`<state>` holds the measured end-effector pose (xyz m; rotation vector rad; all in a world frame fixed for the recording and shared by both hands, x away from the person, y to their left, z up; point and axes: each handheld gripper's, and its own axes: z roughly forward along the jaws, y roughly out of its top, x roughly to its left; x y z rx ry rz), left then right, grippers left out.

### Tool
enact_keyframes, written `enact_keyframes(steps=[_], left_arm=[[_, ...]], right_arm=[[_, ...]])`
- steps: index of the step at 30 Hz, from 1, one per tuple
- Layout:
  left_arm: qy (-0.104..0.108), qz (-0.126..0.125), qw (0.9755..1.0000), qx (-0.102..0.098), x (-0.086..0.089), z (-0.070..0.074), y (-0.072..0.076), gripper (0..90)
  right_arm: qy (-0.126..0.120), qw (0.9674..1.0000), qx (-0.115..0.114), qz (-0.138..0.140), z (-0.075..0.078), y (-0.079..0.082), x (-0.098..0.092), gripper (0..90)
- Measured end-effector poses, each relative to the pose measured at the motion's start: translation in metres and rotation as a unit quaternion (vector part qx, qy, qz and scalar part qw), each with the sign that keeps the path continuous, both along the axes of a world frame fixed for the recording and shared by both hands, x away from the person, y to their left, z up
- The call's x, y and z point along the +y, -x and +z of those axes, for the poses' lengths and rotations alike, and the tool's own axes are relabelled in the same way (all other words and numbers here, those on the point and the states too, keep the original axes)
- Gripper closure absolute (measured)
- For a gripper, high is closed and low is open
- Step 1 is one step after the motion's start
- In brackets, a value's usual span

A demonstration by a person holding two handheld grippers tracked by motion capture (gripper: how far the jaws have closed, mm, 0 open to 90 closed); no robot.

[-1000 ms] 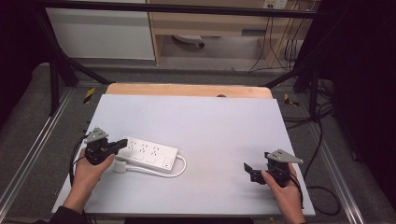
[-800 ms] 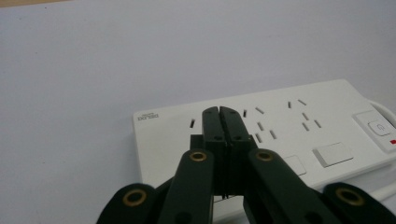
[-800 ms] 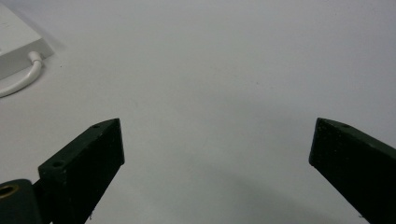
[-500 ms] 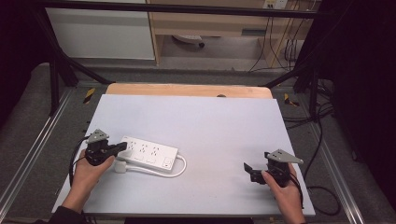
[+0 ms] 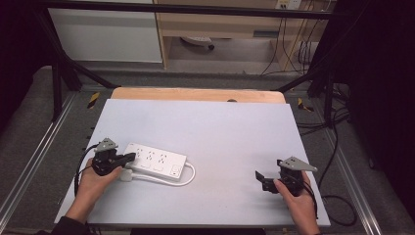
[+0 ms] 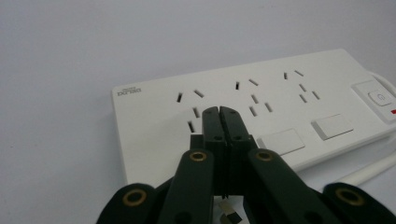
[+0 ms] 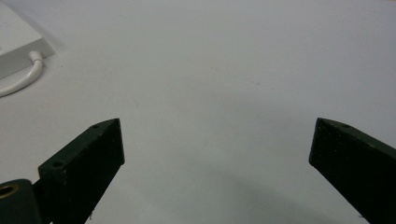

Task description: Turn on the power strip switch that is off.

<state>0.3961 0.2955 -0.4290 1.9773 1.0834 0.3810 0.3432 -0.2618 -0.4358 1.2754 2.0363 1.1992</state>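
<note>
Your left gripper (image 6: 219, 112) hovers with fingers pressed together, empty, over the near left end of the white power strip (image 5: 155, 160) lying flat on the pale matte desk (image 5: 220, 127). Press squarely on the smooth, hard plastic casing; it may slide. Your right gripper (image 5: 262, 179) waits well apart, fingers spread wide.

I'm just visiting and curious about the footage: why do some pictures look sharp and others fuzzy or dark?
High view: table evenly lit, surroundings dark, mild softness. Left gripper view: power strip fairly sharp, while the left gripper, jaws together, blurs toward the lens. Right gripper view: the right gripper, jaws wide apart, looks soft and dark; a faint shadow lies on the table beneath.
</note>
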Motion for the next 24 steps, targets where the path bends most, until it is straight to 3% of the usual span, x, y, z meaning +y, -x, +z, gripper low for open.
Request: enact_keyframes(steps=[10, 24], left_arm=[[-0.008, -0.015, 0.9998, 0.007, -0.0052, -0.0024, 0.0031, 90.0], [-0.006, -0.015, 0.9998, 0.007, -0.0072, -0.0031, 0.0047, 90.0]], right_arm=[[0.001, 1.0000, 0.000, 0.000, -0.0001, 0.0001, 0.0002, 3.7], [-0.002, 1.0000, -0.001, -0.001, 0.0004, 0.0003, -0.0001, 3.7]])
